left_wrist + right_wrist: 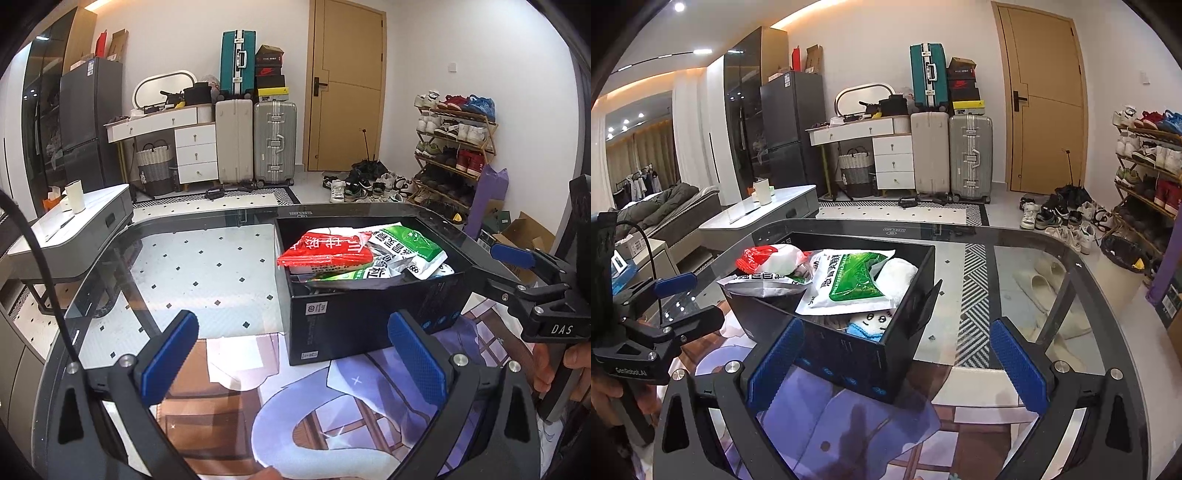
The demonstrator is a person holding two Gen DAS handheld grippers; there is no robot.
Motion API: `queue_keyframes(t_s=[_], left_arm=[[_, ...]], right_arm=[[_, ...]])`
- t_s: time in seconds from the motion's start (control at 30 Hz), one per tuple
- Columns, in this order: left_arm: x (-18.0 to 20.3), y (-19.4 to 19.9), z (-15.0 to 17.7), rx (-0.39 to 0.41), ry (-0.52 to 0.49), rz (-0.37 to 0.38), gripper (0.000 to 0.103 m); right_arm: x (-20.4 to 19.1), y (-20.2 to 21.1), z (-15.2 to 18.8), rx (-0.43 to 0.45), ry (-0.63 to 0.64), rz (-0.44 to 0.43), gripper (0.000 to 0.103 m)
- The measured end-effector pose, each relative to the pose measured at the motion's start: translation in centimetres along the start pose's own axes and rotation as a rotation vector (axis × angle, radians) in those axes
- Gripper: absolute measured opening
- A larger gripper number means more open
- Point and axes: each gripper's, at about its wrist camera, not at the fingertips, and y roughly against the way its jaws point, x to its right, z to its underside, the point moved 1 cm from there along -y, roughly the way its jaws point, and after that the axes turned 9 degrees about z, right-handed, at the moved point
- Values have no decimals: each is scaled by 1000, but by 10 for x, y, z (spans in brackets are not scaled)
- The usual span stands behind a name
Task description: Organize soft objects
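On the far left a grey side table (70,236) carries a white cup (75,195), well apart from the glass table (207,266). The left gripper (291,354) hangs with its ridged blue pads wide apart, holding nothing. Just right, the black cardboard box (365,314) sits on a printed mat (332,413), heaped with crinkly soft packets: a red one (325,251), a green-and-white one (849,280). The right gripper (897,365) also gapes empty, near the box's corner.

A black box (373,314) full of soft packets (325,253) sits on the glass counter (184,266); the left gripper (291,354) hangs open, seemingly empty.
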Motion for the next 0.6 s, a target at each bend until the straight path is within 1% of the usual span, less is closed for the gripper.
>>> queue_keyframes(t_s=[0.2,0.6], left_arm=[[-2,-1,0,-4,11,4,103],[-1,-1,-1,-3,-4,-1,103]], right_arm=[[0,0,0,1,0,3,102],[6,-4,-1,-11,8,4,102]])
